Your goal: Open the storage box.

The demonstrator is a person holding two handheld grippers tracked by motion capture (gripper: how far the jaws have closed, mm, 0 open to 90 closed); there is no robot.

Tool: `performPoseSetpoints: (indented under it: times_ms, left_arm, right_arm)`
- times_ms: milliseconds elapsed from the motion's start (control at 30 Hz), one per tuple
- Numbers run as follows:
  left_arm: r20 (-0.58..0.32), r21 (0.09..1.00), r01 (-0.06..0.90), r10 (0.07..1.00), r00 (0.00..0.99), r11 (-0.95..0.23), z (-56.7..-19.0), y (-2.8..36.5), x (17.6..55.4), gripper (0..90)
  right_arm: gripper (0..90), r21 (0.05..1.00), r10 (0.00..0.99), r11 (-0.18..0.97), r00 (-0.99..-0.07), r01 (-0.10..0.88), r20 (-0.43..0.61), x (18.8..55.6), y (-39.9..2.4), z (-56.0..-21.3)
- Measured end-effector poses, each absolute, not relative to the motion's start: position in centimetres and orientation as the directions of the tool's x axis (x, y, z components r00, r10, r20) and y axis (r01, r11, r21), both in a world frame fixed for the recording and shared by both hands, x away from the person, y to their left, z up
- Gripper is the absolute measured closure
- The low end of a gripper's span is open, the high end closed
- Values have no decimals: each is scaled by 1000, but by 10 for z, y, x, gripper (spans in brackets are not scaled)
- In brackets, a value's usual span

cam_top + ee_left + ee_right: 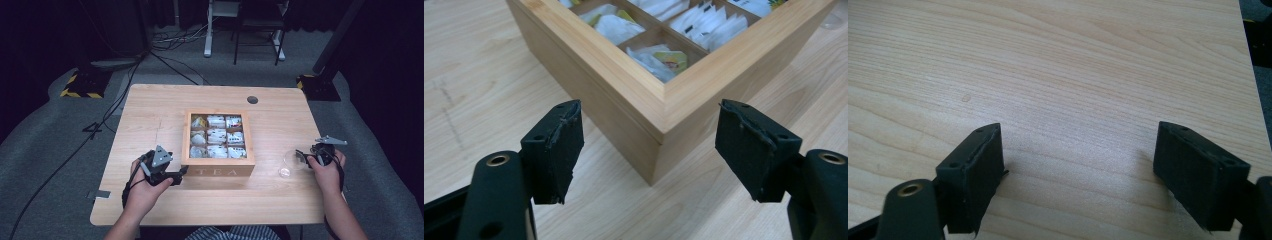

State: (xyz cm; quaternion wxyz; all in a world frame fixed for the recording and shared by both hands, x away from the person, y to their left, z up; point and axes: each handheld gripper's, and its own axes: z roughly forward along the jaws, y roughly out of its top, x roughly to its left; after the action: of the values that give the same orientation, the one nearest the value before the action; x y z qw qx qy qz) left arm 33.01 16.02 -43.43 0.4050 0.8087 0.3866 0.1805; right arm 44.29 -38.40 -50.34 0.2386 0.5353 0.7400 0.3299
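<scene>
Left gripper (181,173), jaws spread and empty, points at the near left corner of the open wooden tea box (659,107), which sits just ahead of it on the desk (150,107); the sachets (659,59) in the compartments look light, soft and crinkly, best pinched by a top edge, while the box itself judges rigid and fairly heavy, better held across a wall than at the corner. Right gripper (301,156), also spread and empty, hovers over bare desk, a small clear glass dish (290,162) just beside its tips.
</scene>
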Motion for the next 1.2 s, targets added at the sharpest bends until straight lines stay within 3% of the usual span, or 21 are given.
performPoseSetpoints:
  times_ms: [233,600,1200]
  left_arm:
    - [-31,771,498,759,651,-397,-449,150,333,426]
    - [3,759,496,764,645,-422,-450,152,334,567]
    - [14,764,490,770,637,-420,-448,151,333,577]
  right_arm:
    - [205,744,947,214,-320,633,-1,443,-384,-503]
    - [204,745,946,217,-325,631,-1,443,-384,-504]
    - [204,744,942,226,-337,630,-1,443,-383,-503]
